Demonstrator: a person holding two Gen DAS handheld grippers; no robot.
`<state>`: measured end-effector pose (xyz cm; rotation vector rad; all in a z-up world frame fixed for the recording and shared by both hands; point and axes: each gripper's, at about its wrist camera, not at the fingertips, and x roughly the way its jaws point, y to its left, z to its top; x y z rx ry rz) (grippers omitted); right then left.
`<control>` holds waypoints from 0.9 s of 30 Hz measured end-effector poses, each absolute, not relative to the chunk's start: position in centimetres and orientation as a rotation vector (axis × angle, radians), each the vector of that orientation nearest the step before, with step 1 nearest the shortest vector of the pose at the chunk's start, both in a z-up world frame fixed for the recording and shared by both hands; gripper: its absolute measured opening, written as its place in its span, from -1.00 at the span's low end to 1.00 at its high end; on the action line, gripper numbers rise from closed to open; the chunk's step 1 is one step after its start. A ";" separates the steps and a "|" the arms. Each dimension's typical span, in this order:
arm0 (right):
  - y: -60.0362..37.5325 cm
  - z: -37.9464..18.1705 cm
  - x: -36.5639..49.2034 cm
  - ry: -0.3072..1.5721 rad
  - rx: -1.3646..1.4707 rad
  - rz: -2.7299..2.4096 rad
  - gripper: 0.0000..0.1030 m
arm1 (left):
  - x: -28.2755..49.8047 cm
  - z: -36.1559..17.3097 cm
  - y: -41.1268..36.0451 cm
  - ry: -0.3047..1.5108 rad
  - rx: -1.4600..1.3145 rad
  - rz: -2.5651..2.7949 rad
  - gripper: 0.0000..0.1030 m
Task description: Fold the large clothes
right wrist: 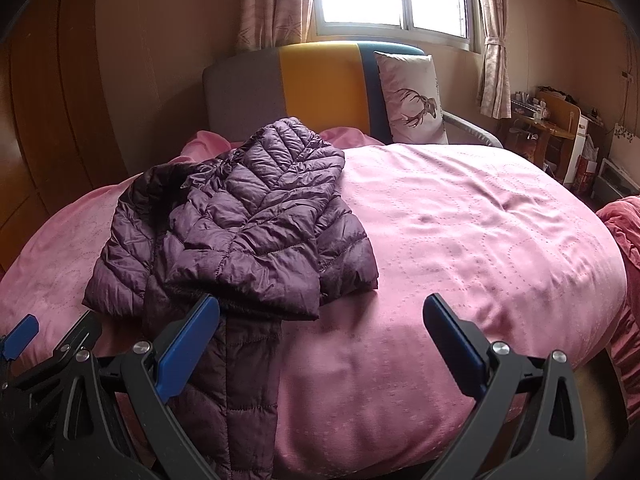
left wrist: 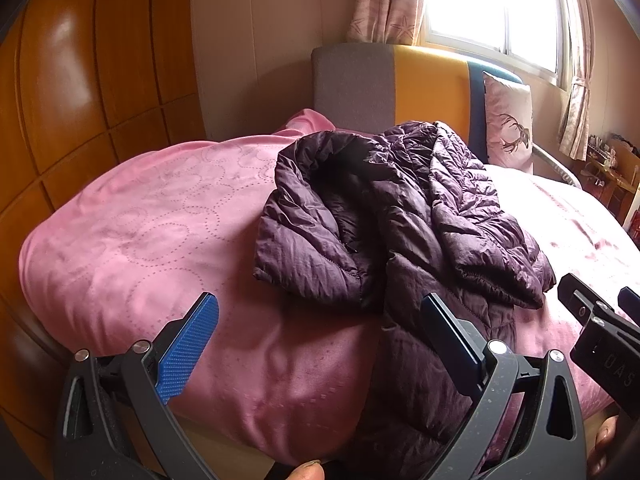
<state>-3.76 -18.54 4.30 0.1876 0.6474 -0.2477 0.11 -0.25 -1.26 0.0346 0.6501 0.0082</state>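
Note:
A dark purple quilted puffer jacket [left wrist: 392, 216] lies crumpled on the pink bedspread [left wrist: 140, 232], one part hanging over the near bed edge. In the right wrist view the jacket [right wrist: 240, 224] sits left of centre on the bedspread [right wrist: 460, 240]. My left gripper [left wrist: 320, 312] is open and empty, just in front of the jacket's near edge. My right gripper [right wrist: 320, 312] is open and empty, with its left finger over the hanging part. The right gripper also shows at the right edge of the left wrist view [left wrist: 600, 320].
A grey, yellow and blue headboard [right wrist: 320, 80] and a deer-print pillow [right wrist: 412, 100] stand at the far end. A wooden wardrobe [left wrist: 80, 80] is on the left. A cluttered desk [right wrist: 548, 128] and a red blanket [right wrist: 624, 232] are on the right.

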 end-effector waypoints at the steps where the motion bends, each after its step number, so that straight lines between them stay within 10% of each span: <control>1: -18.5 4.3 -3.8 0.648 0.187 -0.247 0.96 | 0.1 -1.3 -0.3 0.650 0.035 0.009 0.94; 27: -18.3 3.7 -3.5 0.642 0.173 -0.214 0.96 | 0.8 -2.1 0.5 0.685 0.024 0.021 0.94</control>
